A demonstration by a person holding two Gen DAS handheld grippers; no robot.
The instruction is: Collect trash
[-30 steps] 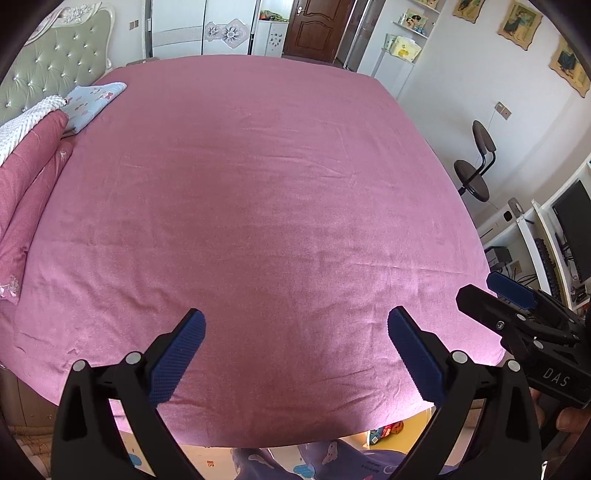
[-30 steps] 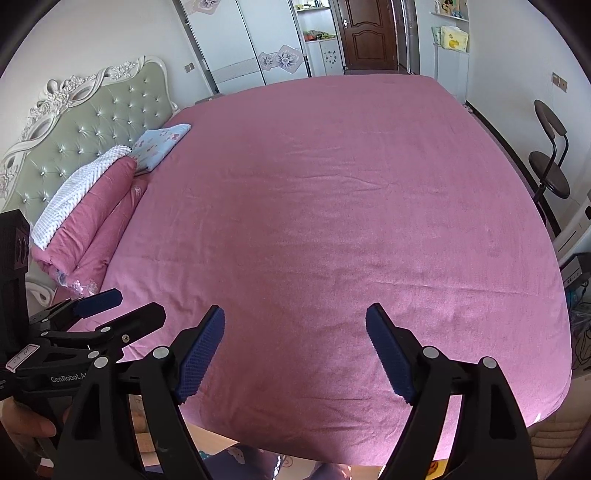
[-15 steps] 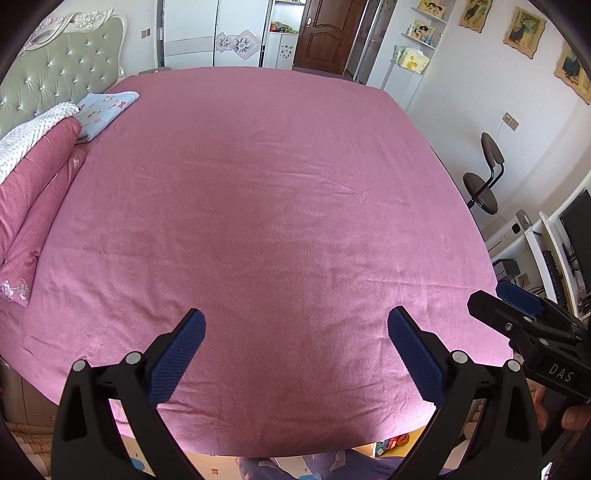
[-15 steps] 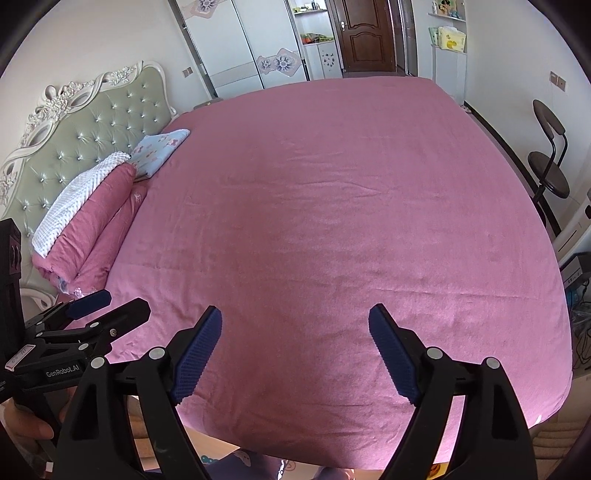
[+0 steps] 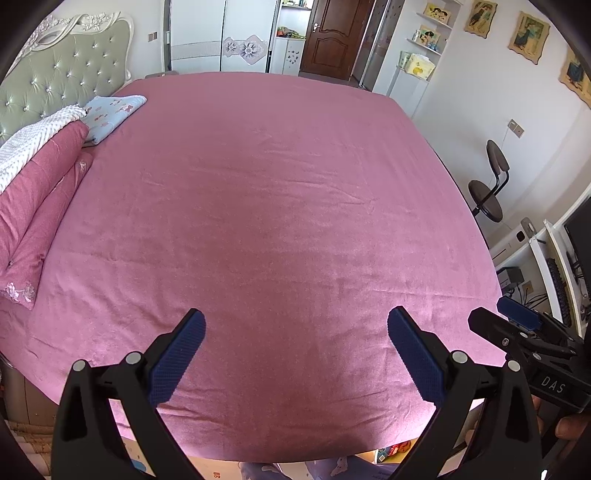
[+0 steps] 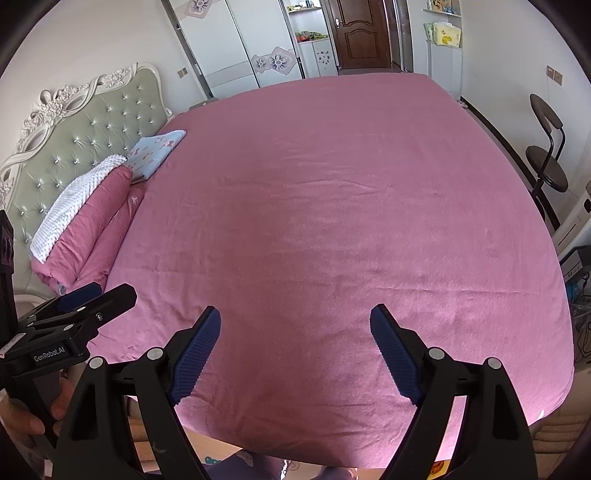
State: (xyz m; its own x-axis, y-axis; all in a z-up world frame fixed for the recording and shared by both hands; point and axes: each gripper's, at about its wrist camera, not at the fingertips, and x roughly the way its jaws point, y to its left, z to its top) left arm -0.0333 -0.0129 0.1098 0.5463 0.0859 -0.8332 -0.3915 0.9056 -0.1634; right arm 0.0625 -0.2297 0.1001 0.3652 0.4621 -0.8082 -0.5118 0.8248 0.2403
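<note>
both tools hang side by side above the near edge of the bed [image 5: 280, 206], tipped down toward it, a stance that reads as scanning for something to pick up rather than reaching. the left gripper [image 5: 295, 354] has its jaws spread wide with nothing but sheet showing between them; the right gripper [image 6: 295, 350] stands just as wide and equally empty. each also appears at the edge of the other's view, near and apart, with part of a hand [image 6: 33, 417] on the left handle.

the task's thing, the trash, is not visible anywhere on the pink sheet: the whole spread from near edge to far edge is bare fabric with light creases. my guess is that any litter lies off the bed, perhaps on the floor below the near edge, where bits of colourful clutter [image 5: 395, 448] peek out, too small to identify.

at the left edge, against the tufted green headboard [image 6: 88, 136], lie a rolled pink quilt [image 6: 92, 221] under a white blanket and a folded blue cloth [image 6: 155, 149]. beyond the far edge stand white wardrobes [image 6: 229, 48] and a brown door [image 6: 365, 33]; a dark chair [image 6: 546, 162] sits by the right wall.
</note>
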